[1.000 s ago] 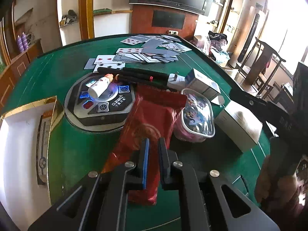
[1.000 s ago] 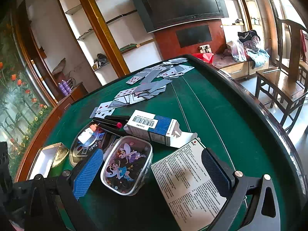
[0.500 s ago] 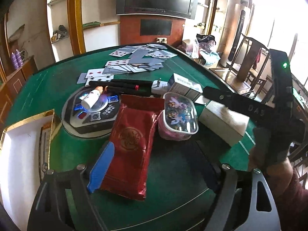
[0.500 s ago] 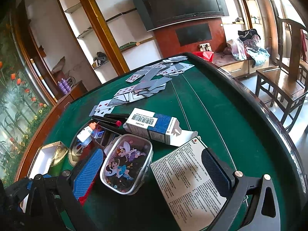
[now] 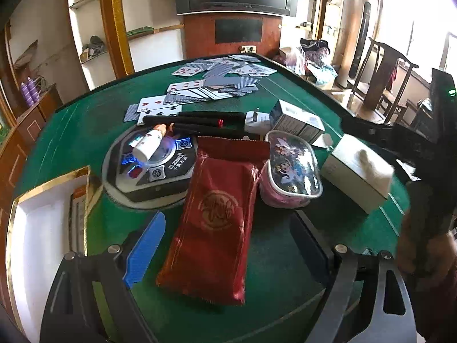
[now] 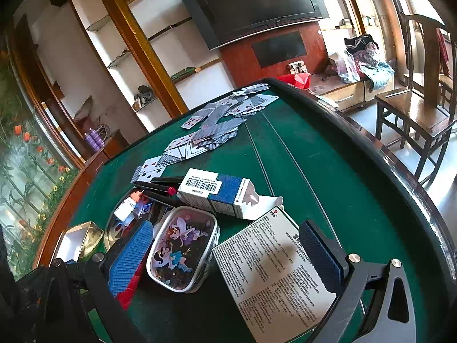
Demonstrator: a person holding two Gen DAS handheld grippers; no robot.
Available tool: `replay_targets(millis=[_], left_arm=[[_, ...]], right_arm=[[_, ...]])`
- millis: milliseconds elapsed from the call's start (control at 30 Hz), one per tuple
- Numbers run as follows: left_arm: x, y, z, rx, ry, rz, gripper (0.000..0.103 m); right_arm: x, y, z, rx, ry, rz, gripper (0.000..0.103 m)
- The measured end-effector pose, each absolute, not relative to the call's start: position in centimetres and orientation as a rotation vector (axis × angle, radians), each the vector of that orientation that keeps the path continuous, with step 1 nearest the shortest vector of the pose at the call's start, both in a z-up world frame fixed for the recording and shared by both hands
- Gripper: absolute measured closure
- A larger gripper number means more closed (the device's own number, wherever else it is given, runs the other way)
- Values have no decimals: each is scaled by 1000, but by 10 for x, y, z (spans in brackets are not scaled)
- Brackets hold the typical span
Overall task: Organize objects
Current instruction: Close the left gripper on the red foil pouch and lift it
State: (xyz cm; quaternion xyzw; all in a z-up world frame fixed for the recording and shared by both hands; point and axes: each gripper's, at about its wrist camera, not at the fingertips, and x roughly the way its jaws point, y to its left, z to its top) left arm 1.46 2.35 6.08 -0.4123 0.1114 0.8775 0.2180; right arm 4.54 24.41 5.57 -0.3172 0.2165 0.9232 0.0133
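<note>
The left gripper (image 5: 225, 245) is seen over the green table (image 5: 71, 131) with its jaws wide and opening further; the red pouch (image 5: 217, 214) lies flat between them, touched by neither pad. At one o'clock of the pouch, touching its edge, the cartoon-lidded tin (image 5: 291, 168) is found; at three o'clock of the tin a white box (image 5: 357, 171) rests; at twelve a blue-and-white carton (image 5: 297, 120) lies on its side. At eleven o'clock of the pouch the round console (image 5: 154, 165) is set into the table, a small white bottle (image 5: 148, 144) lying on it; black pens (image 5: 197, 121) are strewn just beyond — playing cards (image 5: 217, 85) are scattered farther at twelve. At nine o'clock an open gold-edged box (image 5: 37, 223) stands near the table edge.

The right gripper (image 6: 228, 254) is held with its jaws wide; the tin (image 6: 182, 245) and the white box's printed face (image 6: 274, 274) lie between the pads, neither gripped — the tin sits just beside the left pad.
</note>
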Motion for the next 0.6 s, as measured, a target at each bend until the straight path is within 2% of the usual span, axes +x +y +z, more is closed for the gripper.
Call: replay_targets(millis=[167, 333, 467, 500, 567, 600], left_arm=[[5, 40, 38, -1169, 472, 2431, 15], [-10, 53, 20, -1201, 543, 2387, 15], [-22, 58, 10, -1243, 519, 2377, 17], [-22, 57, 8, -1252, 491, 2364, 20], [-20, 53, 11, -1244, 461, 2384, 48], [-19, 50, 13, -1249, 433, 2380, 50]], right_arm=[[45, 246, 54, -996, 685, 2865, 0], [45, 247, 54, -998, 686, 2870, 0], [46, 248, 53, -995, 678, 2864, 0], [46, 249, 53, -994, 682, 2862, 0], [45, 250, 52, -996, 687, 2856, 0], [45, 250, 52, -998, 687, 2853, 0]])
